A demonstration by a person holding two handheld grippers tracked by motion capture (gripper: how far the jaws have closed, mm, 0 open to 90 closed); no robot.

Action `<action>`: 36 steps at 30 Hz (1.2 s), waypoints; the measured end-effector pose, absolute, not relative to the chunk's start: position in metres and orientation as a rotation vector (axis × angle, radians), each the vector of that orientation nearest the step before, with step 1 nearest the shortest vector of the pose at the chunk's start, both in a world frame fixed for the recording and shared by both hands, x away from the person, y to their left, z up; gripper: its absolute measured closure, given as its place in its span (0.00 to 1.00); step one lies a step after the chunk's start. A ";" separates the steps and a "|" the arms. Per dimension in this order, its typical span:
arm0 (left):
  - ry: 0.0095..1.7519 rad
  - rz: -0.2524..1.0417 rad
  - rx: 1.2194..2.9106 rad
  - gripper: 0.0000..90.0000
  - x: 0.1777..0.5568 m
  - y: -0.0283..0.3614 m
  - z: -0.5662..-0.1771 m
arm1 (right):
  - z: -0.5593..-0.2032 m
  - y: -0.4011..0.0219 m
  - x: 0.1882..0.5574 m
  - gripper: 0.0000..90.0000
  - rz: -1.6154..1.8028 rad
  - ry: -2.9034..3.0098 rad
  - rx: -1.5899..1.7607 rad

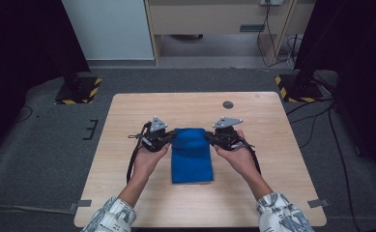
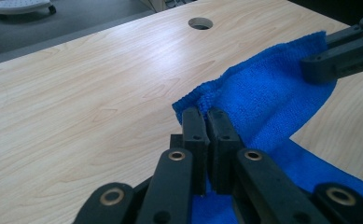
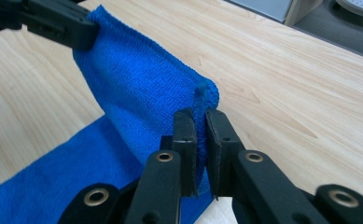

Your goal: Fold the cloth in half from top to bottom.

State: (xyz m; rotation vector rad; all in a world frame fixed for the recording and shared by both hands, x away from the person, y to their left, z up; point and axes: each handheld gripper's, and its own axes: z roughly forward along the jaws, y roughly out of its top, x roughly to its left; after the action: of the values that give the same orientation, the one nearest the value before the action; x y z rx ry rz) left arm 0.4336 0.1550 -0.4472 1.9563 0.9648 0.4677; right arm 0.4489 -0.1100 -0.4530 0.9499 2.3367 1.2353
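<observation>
Both grippers clamp the far corners of a blue cloth (image 1: 191, 154): the left gripper (image 1: 171, 137) pinches one corner, the right gripper (image 1: 209, 137) the other, lifting that edge off the wooden table (image 1: 127, 125). The near end lies flat mid-table. Folding cleanly likely calls for the 2 corners travelling level and together.

I see a light wood table (image 1: 127, 145) with a round hole (image 1: 228, 104) near its far edge, on grey carpet (image 1: 40, 159). Two black stands on hazard-striped bases (image 1: 78, 91) flank it. Behind: a white panel (image 1: 109, 29), a wooden desk (image 1: 214, 19), trailing cables (image 1: 267, 34).
</observation>
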 end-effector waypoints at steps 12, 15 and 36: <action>0.943 0.448 1.941 0.96 0.422 0.153 -0.445 | -0.457 -0.117 0.439 0.92 1.264 2.337 0.949; 0.937 0.447 1.951 0.96 0.420 0.154 -0.446 | -0.456 -0.118 0.437 0.92 1.270 2.341 0.937; 0.987 0.360 1.952 0.92 0.398 0.162 -0.488 | -0.487 -0.117 0.418 0.91 1.255 2.427 0.917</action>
State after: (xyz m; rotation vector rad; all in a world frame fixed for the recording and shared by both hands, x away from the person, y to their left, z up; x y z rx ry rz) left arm 0.3979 0.1618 -0.4881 1.9519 0.9867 0.3604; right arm 0.4184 -0.1168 -0.4874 0.9169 2.4265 1.2547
